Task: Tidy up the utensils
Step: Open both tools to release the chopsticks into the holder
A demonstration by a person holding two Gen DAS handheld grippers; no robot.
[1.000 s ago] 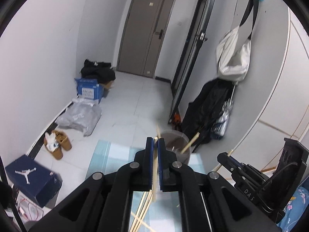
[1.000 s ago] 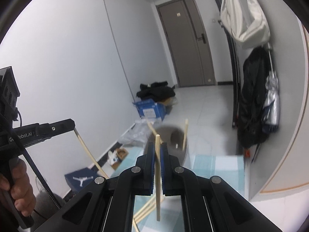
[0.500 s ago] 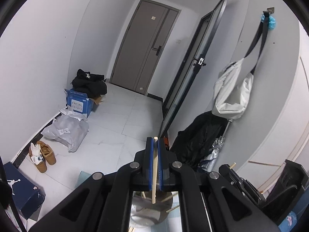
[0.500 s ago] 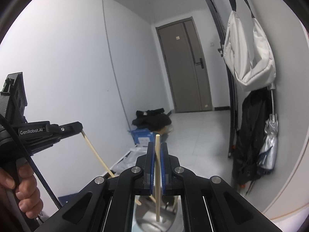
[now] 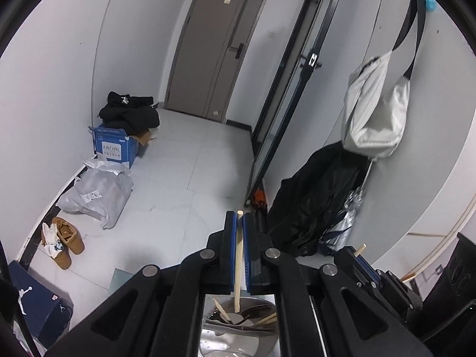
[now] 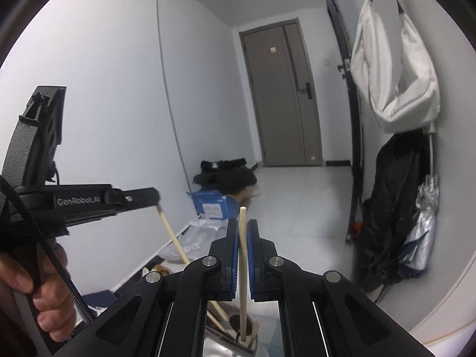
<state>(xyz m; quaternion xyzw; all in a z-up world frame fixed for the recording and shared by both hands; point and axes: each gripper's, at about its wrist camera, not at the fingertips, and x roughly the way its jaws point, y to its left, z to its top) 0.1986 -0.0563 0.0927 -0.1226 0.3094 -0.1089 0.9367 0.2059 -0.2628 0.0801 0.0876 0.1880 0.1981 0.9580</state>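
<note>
Both grippers, left [image 5: 240,229] and right [image 6: 244,238], have their fingers clamped on a wooden chopstick each, above the metal holder [image 5: 238,330].

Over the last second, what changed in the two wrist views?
Both grippers carried their chopsticks forward over the metal holder; the blue mat dropped almost out of view. Unchanged: left gripper shut on its chopstick, right gripper shut on its own.

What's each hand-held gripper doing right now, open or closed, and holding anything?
Left hand-held gripper: closed on a chopstick.
Right hand-held gripper: closed on another chopstick.
</note>
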